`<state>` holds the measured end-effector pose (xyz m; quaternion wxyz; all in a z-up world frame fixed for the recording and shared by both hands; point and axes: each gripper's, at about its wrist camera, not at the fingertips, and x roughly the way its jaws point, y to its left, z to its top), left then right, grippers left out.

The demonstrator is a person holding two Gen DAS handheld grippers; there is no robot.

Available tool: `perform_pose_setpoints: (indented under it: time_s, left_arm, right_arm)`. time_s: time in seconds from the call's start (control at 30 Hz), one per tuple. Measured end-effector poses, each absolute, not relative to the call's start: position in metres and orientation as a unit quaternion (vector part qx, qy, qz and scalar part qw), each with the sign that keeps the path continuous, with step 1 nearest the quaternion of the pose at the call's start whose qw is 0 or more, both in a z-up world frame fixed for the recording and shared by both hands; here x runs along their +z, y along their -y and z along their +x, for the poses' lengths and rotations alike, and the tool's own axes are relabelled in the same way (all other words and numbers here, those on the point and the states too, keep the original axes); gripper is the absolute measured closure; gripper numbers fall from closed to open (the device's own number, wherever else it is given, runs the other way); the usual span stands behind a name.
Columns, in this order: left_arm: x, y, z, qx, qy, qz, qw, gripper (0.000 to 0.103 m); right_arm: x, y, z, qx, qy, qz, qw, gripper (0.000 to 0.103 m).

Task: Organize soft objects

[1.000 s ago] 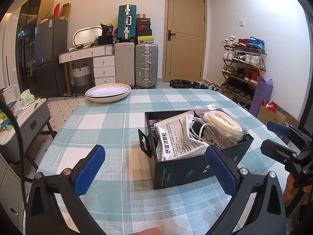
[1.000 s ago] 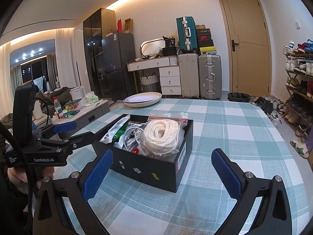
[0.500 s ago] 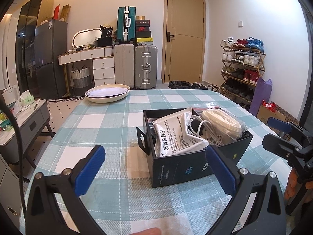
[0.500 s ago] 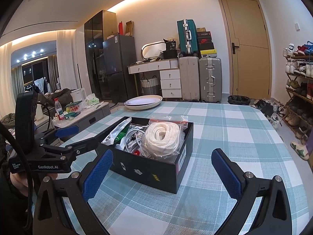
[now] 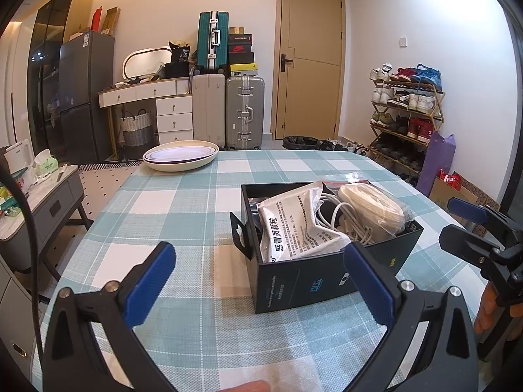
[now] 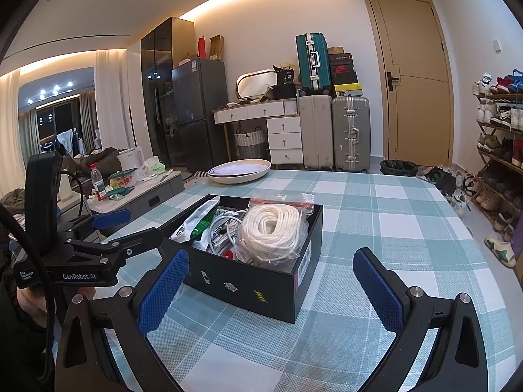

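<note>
A black box (image 5: 327, 281) (image 6: 248, 287) sits on the checked tablecloth, filled with soft items. Inside lie a white printed pouch (image 5: 294, 225), a bagged coil of white rope (image 5: 372, 207) (image 6: 271, 232), loose white cables (image 5: 336, 219) and a silver-green packet (image 6: 199, 220). My left gripper (image 5: 261, 281) hovers open just in front of the box, holding nothing. My right gripper (image 6: 271, 284) stands open at the box's other side, also holding nothing. Each gripper shows in the other's view: the right one (image 5: 470, 225) at the far right, the left one (image 6: 111, 228) at the left.
A cream oval plate (image 5: 181, 156) (image 6: 240, 170) rests at the table's far edge (image 5: 294, 152). Beyond stand suitcases (image 5: 245, 116), a white desk, a fridge and a door. A shoe rack (image 5: 405, 114) lines the right wall. A grey side table (image 5: 39, 202) stands left of the table.
Both grippers have drifted back and up slightly, so the box sits a little lower and farther in each view. Their jaws stay open.
</note>
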<state>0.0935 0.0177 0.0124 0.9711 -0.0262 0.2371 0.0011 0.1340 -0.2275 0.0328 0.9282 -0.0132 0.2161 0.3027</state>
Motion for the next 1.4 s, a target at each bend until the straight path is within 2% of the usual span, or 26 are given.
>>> perform_pose_setpoints:
  time_s: [1.4]
  left_arm:
    - [0.0149, -0.0207, 0.0946, 0.004, -0.238, -0.031, 0.971, 0.000]
  right_arm:
    - [0.0320, 0.2285, 0.1342, 0.302, -0.216, -0.013, 0.928, 0.001]
